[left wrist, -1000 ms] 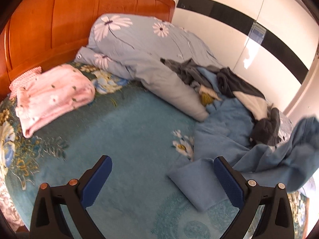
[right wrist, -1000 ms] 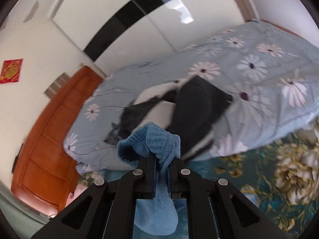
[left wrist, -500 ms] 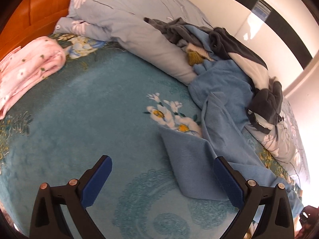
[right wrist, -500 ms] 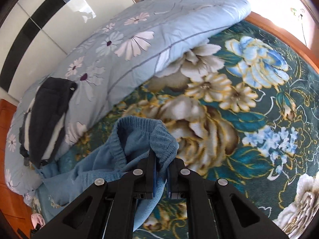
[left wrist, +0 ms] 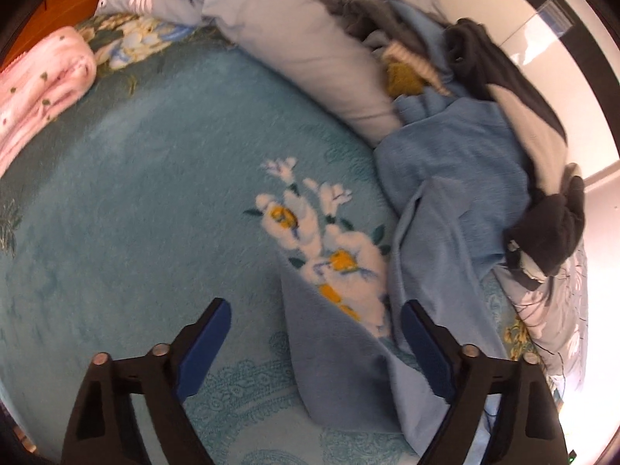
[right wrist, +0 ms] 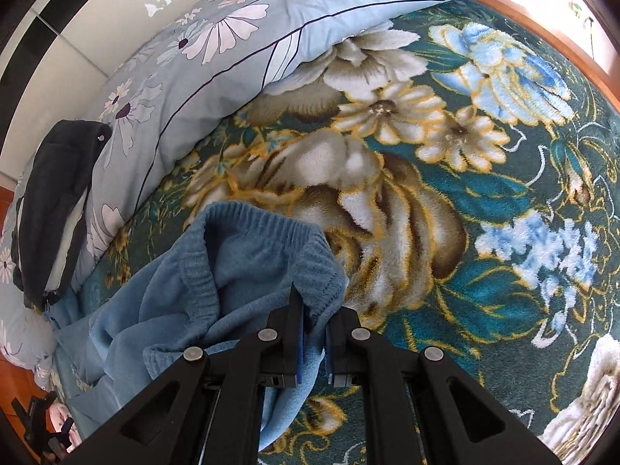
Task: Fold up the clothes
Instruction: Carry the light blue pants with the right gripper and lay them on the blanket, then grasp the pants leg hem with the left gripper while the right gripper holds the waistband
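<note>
Right wrist view, right tongs (right wrist: pixel 314 323) clenched on fuzzy blue garment's (right wrist: pixel 232 263) ribbed hem, left tongs (left wrist: pixel 316 343) released above plush blanket (left wrist: pixel 135 193).

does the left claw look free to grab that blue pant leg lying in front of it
Probably yes. The left claw is open, and the pant leg lies flat on the blanket between its fingers with nothing on top of it.

— What has shifted over the last second?
— The blue garment (right wrist: pixel 201 294), pinched at its ribbed band by the right gripper (right wrist: pixel 314 310), has been carried from before the quilt (right wrist: pixel 240 50) down onto the floral blanket (right wrist: pixel 484 209).
— And left?
— The open left gripper (left wrist: pixel 316 345) has been brought nearer the garment's trailing end (left wrist: pixel 341 368).
</note>
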Demonstrator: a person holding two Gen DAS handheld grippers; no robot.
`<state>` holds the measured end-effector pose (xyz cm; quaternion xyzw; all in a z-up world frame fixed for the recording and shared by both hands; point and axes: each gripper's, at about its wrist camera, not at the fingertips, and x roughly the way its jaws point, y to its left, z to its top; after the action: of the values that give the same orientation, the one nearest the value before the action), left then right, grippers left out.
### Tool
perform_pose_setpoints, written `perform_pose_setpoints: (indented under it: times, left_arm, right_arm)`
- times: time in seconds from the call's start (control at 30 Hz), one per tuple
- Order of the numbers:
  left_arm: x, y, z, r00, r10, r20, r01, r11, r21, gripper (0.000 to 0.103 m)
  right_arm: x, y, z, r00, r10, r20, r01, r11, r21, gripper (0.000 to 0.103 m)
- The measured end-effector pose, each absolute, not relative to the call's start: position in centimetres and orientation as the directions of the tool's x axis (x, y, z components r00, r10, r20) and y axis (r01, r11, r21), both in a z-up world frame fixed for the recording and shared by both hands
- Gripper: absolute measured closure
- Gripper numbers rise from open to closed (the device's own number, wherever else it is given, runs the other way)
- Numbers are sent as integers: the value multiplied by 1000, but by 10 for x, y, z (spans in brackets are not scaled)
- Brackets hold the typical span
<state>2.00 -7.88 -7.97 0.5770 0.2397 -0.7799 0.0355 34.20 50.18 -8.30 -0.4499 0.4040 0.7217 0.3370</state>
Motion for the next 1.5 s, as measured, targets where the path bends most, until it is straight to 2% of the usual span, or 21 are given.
perform_pose_setpoints:
  times: [0.1, 0.17, 0.2, 0.23, 0.27, 0.33, 0.57, 0.73, 0.83, 0.9, 1.03, 1.13, 1.3, 1.37, 1.47, 1.5]
  left_arm:
    - [23, -83, -92, -300, 271, -915, 367, -852, -373, 36]
    - [25, -85, -100, -282, 307, -909, 391, -828, -402, 51]
    - [27, -86, -103, -275, 319, -907, 398, -821, -409, 56]
    - [28, -86, -104, -269, 323, -907, 401, -819, -411, 68]
    - [30, -86, -106, -264, 328, -907, 403, -817, -413, 85]
    - [32, -86, -107, -261, 335, -905, 407, -813, -418, 101]
    - [38, -98, -72, -373, 366, -853, 352, -795, -495, 101]
    - [44, -108, 2, -547, 400, -736, 223, -778, -588, 101]
    - [72, -123, 32, -630, 372, -682, 168, -792, -587, 101]
    - [90, -131, 16, -617, 321, -718, 199, -820, -537, 101]
    - [117, -150, -55, -477, 283, -832, 351, -806, -476, 101]
    - [137, -160, -85, -422, 273, -865, 416, -789, -452, 101]
    - [143, -161, -90, -406, 259, -877, 413, -804, -428, 101]
    - [147, -160, -91, -402, 250, -881, 401, -817, -415, 101]
    - [153, -166, -91, -408, 264, -874, 406, -805, -433, 101]
    - [153, -166, -93, -411, 274, -870, 413, -795, -445, 101]
  right_arm:
    - [342, 501, -86, -361, 116, -925, -851, -446, 276, 94]
    - [342, 500, -87, -359, 112, -927, -853, -443, 276, 94]
    - [342, 500, -88, -357, 110, -927, -854, -442, 276, 94]
    - [342, 499, -89, -356, 109, -928, -854, -440, 276, 94]
    - [343, 499, -89, -355, 107, -929, -855, -439, 276, 93]
    - [343, 498, -90, -352, 103, -930, -857, -435, 276, 93]
    - [342, 496, -82, -377, 100, -921, -856, -418, 305, 93]
    - [331, 490, -53, -463, 107, -880, -814, -445, 374, 93]
    - [330, 485, -41, -501, 99, -860, -788, -464, 405, 94]
    - [332, 481, -41, -490, 100, -866, -784, -484, 388, 94]
    - [347, 477, -73, -410, 66, -910, -831, -438, 343, 94]
    - [355, 471, -90, -370, 36, -928, -848, -422, 321, 94]
    - [365, 469, -91, -357, 15, -934, -854, -410, 320, 93]
    - [368, 469, -84, -367, 22, -930, -852, -410, 326, 88]
    - [371, 467, -66, -367, 70, -928, -851, -427, 305, 66]
    - [374, 468, -59, -377, 88, -922, -850, -427, 307, 62]
